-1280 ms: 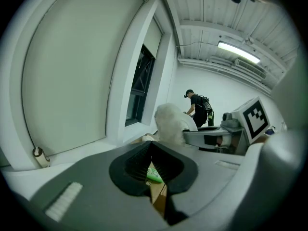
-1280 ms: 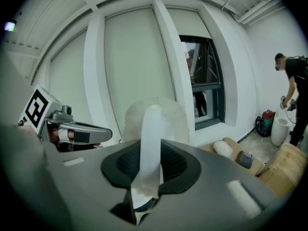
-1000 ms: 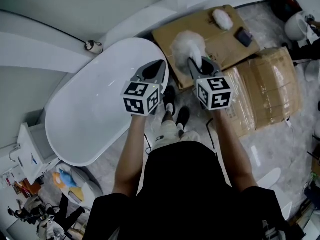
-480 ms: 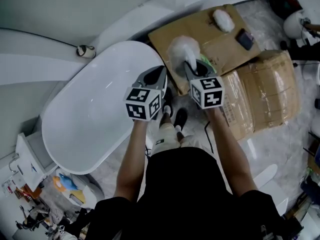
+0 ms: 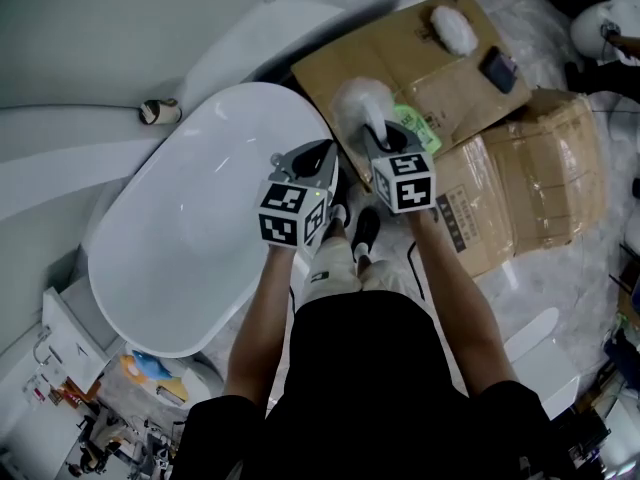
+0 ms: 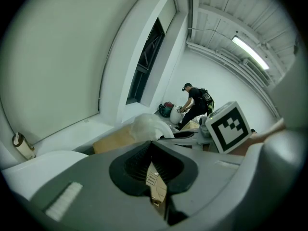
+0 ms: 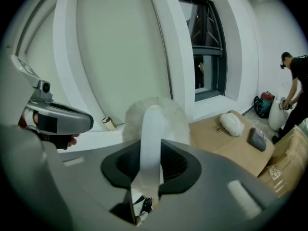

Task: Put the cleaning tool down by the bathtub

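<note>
Right hand-held gripper (image 7: 150, 150) pinching the white handle of the duster (image 5: 357, 103). Fluffy head sticks out at its 12 o'clock, above flattened cardboard (image 5: 450, 83) on the floor, bathtub (image 5: 190, 218) rim just beside at 9 o'clock. Left hand-held gripper (image 6: 152, 153) at 9 o'clock of the right one, jaws pressed together, nothing between them, over the tub's edge. Second fluffy pad (image 5: 452, 28) lies on the cardboard at 1 o'clock.
</note>
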The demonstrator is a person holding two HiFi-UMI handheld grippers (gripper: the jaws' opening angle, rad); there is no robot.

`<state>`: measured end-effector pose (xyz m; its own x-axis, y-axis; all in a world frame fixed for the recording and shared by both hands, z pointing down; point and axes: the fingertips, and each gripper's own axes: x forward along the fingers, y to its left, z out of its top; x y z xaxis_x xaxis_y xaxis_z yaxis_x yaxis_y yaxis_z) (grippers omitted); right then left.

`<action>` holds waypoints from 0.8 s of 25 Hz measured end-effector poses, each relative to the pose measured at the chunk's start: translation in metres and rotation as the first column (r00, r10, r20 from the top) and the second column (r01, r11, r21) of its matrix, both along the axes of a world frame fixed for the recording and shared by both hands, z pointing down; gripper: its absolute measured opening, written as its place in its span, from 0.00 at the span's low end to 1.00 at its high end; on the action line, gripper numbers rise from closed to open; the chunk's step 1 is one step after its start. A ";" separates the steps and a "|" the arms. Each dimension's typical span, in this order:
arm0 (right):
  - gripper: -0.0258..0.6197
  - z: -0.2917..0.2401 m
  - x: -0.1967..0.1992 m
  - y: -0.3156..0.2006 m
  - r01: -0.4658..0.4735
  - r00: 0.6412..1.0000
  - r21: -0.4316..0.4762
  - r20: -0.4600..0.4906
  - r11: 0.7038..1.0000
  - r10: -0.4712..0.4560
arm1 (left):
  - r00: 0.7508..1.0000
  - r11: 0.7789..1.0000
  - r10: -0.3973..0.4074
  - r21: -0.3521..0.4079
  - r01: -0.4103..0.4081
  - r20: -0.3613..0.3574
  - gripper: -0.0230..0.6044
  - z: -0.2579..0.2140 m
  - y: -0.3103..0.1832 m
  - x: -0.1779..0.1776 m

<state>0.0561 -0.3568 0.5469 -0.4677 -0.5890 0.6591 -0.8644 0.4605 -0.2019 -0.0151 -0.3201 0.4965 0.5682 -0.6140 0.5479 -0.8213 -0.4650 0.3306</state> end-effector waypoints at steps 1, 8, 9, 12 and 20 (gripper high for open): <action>0.18 0.005 -0.002 -0.004 -0.001 1.000 -0.009 -0.003 1.000 0.001 | 1.000 1.000 0.007 -0.011 -0.007 0.002 0.03 0.006 -0.002 -0.001; 0.18 0.044 -0.017 -0.028 0.004 1.000 -0.067 -0.027 0.998 -0.006 | 0.999 0.997 0.048 -0.067 -0.048 -0.004 0.03 0.042 -0.022 -0.007; 0.18 0.050 -0.018 -0.031 0.007 0.999 -0.075 -0.033 0.997 -0.009 | 0.999 0.996 0.052 -0.074 -0.052 -0.006 0.03 0.047 -0.024 -0.008; 0.18 0.065 -0.023 -0.038 0.013 0.999 -0.093 -0.048 0.996 -0.018 | 0.998 0.994 0.060 -0.096 -0.060 -0.009 0.03 0.059 -0.030 -0.009; 0.18 0.110 -0.037 -0.053 0.016 0.998 -0.154 -0.059 0.988 -0.025 | 0.997 0.987 0.077 -0.141 -0.075 0.010 0.03 0.082 -0.049 -0.024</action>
<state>0.0195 -0.4096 0.6573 -0.4347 -0.4692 0.7687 -0.8680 0.4457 -0.2189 -0.0392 -0.3693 0.5784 0.6011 -0.4853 0.6349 -0.7907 -0.4763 0.3846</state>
